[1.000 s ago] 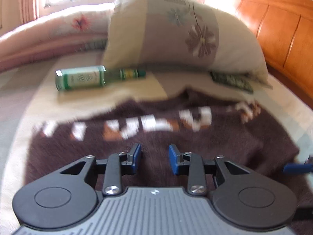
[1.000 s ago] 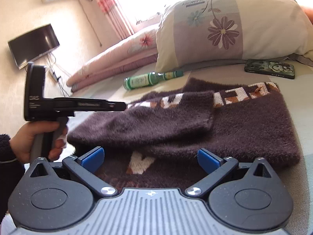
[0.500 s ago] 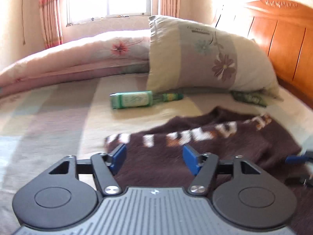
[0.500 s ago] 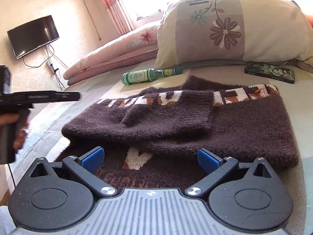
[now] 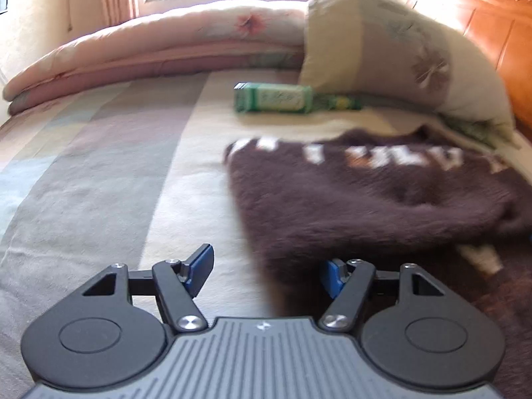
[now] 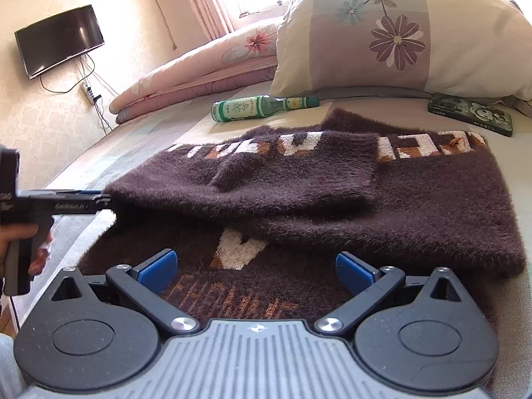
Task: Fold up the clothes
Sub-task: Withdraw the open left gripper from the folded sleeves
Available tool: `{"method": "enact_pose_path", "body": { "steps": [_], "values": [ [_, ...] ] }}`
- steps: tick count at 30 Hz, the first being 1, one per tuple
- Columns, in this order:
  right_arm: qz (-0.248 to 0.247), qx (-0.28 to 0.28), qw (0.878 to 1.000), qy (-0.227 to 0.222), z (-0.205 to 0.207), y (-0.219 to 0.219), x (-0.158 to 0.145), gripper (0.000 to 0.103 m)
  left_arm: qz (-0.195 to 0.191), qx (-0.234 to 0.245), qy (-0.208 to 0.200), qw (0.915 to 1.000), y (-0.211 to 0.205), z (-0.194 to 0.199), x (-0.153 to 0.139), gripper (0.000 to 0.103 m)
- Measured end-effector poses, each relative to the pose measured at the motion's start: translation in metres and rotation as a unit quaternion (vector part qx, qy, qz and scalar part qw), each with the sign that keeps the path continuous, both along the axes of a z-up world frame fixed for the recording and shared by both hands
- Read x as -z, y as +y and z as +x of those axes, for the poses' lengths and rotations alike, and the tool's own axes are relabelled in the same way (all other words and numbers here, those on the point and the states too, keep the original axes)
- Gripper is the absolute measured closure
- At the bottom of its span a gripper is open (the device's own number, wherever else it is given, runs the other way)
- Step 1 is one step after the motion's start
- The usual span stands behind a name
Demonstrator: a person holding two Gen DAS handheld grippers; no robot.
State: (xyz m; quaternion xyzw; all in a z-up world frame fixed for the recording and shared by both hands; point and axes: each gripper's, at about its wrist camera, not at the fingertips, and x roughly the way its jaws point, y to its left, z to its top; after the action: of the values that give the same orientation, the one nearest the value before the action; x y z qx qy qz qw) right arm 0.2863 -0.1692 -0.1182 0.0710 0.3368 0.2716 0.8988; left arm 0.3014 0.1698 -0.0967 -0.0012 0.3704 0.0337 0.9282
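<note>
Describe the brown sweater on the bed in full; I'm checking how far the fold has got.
The brown sweater is a fuzzy, thick knit, dark brown with white and orange block letters woven in. It lies flat on the striped bedsheet, one side already folded over the middle so a flap covers part of the lettering. The green bottle and phone case lie just beyond it, apart from it. The left gripper is at its left edge, the right gripper above its near part; neither grips it.

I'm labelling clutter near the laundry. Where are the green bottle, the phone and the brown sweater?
green bottle (image 6: 239, 109): right wrist view, on its label.
phone (image 6: 470, 114): right wrist view, middle of its case.
brown sweater (image 6: 432, 196): right wrist view, folded upper layer.
</note>
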Motion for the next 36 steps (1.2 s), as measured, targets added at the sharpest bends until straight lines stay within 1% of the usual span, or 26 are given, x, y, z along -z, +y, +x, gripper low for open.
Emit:
{"method": "enact_pose_path", "body": {
  "steps": [1,3,4,5,7,8,10,12,15,17,19,21,22,25,26,27,28,30,32,34,35,36],
  "values": [
    [-0.002,-0.001,1.000,0.000,0.000,0.000,0.000,0.000,-0.007,-0.006,0.004,1.0000,0.006,0.000,0.004,0.032],
    [-0.001,0.000,1.000,0.001,-0.001,0.000,0.000,0.000,-0.044,-0.018,0.003,0.9988,0.020,-0.003,0.009,0.032],
    [0.001,0.000,1.000,0.001,-0.001,-0.001,-0.001,0.000,-0.055,-0.024,0.004,0.9982,0.024,-0.004,0.009,0.032],
    [0.003,-0.001,1.000,-0.001,-0.001,-0.002,-0.002,0.000,-0.046,-0.023,0.004,0.9987,0.024,-0.005,0.008,0.032],
    [0.004,-0.001,1.000,-0.004,-0.001,-0.002,-0.003,0.000,-0.012,-0.014,0.004,0.9998,0.020,-0.007,0.005,0.032],
    [0.003,-0.001,1.000,-0.005,-0.001,-0.002,-0.003,0.000,-0.003,-0.012,0.009,0.9999,0.019,-0.008,0.002,0.032],
    [0.001,-0.001,1.000,-0.003,0.000,-0.002,-0.001,0.000,-0.009,-0.010,0.016,0.9998,0.017,-0.009,-0.008,0.034],
    [-0.001,0.000,1.000,-0.003,0.001,-0.002,-0.001,0.000,-0.013,0.007,0.013,0.9998,0.010,-0.016,-0.023,0.036],
    [0.002,-0.002,1.000,-0.006,0.000,-0.002,-0.001,0.000,-0.017,0.059,-0.014,0.9980,-0.006,-0.027,-0.049,0.034],
    [0.005,-0.004,1.000,-0.007,0.000,-0.002,-0.002,0.000,-0.033,0.084,-0.035,0.9953,-0.016,-0.023,-0.063,0.033],
    [0.005,-0.006,1.000,-0.007,0.000,-0.001,-0.001,0.000,-0.046,0.097,-0.044,0.9932,-0.026,-0.010,-0.069,0.033],
    [0.001,-0.009,1.000,-0.006,0.000,0.001,0.000,0.000,-0.053,0.106,-0.037,0.9923,-0.035,0.005,-0.061,0.034],
    [-0.001,-0.010,1.000,-0.005,0.001,0.002,0.000,0.000,-0.056,0.104,-0.029,0.9925,-0.038,0.011,-0.052,0.034],
    [-0.006,-0.014,1.000,-0.006,0.000,0.004,0.001,0.000,-0.076,0.082,0.010,0.9937,-0.036,0.024,-0.014,0.034],
    [-0.008,-0.015,1.000,-0.006,0.000,0.004,0.001,0.000,-0.080,0.077,0.013,0.9938,-0.035,0.024,-0.003,0.034],
    [-0.009,-0.015,1.000,-0.007,0.000,0.005,0.001,0.000,-0.076,0.078,0.001,0.9940,-0.036,0.021,0.004,0.034],
    [-0.010,-0.016,1.000,-0.009,-0.001,0.005,0.000,0.000,-0.075,0.078,-0.005,0.9942,-0.037,0.020,0.006,0.034],
    [-0.011,-0.015,1.000,-0.013,-0.001,0.005,0.000,0.000,-0.083,0.077,-0.012,0.9935,-0.040,0.019,-0.002,0.034],
    [-0.010,-0.011,1.000,-0.019,-0.001,0.004,-0.001,0.000,-0.101,0.092,-0.039,0.9899,-0.042,0.017,-0.015,0.033],
    [-0.003,-0.006,1.000,-0.024,0.000,0.001,0.000,0.000,-0.101,0.102,-0.064,0.9877,-0.044,0.017,-0.024,0.031],
    [0.002,-0.003,1.000,-0.025,0.001,0.000,0.000,0.000,-0.096,0.105,-0.067,0.9876,-0.045,0.020,-0.025,0.030],
    [0.009,-0.002,1.000,-0.023,0.002,-0.003,0.000,0.000,-0.097,0.107,-0.056,0.9879,-0.045,0.025,-0.021,0.024]
  ]
}}
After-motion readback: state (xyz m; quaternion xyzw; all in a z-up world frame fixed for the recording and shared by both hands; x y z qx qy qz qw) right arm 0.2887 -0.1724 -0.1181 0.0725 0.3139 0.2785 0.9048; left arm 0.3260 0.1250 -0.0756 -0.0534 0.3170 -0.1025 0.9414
